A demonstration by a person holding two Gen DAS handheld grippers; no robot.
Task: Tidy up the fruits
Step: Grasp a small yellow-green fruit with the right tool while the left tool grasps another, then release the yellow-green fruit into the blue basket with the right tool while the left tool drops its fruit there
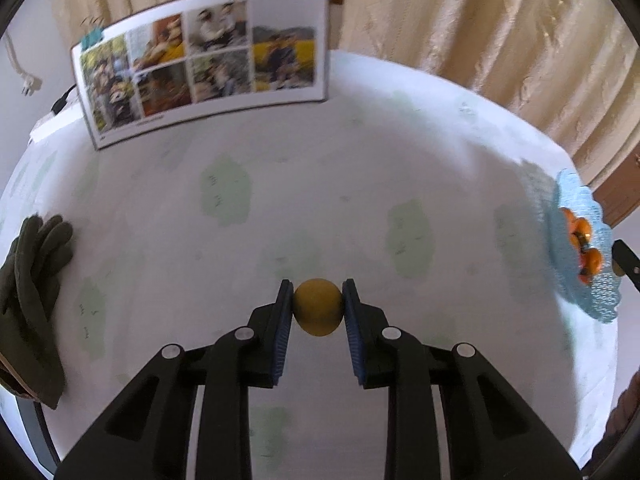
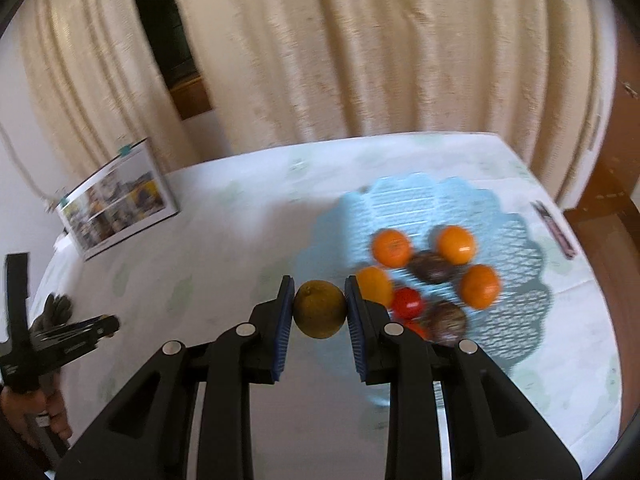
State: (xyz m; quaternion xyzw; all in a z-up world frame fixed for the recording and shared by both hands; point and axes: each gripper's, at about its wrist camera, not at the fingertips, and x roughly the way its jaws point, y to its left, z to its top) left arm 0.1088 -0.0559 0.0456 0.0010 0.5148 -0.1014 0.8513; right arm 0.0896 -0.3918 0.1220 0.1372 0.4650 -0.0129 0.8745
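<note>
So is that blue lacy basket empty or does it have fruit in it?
Not empty: the light-blue perforated plastic basket holds several round orange fruits, plus red and dark ones.

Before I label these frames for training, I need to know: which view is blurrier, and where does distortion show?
Right wrist view: motion blur smears the light blue lattice plastic basket, its round orange fruits and the cream curtain; the right tool with its yellow-green round fruit stays sharp. Left wrist view: sharper overall; fisheye bends the photo collage board and the table edge.
</note>
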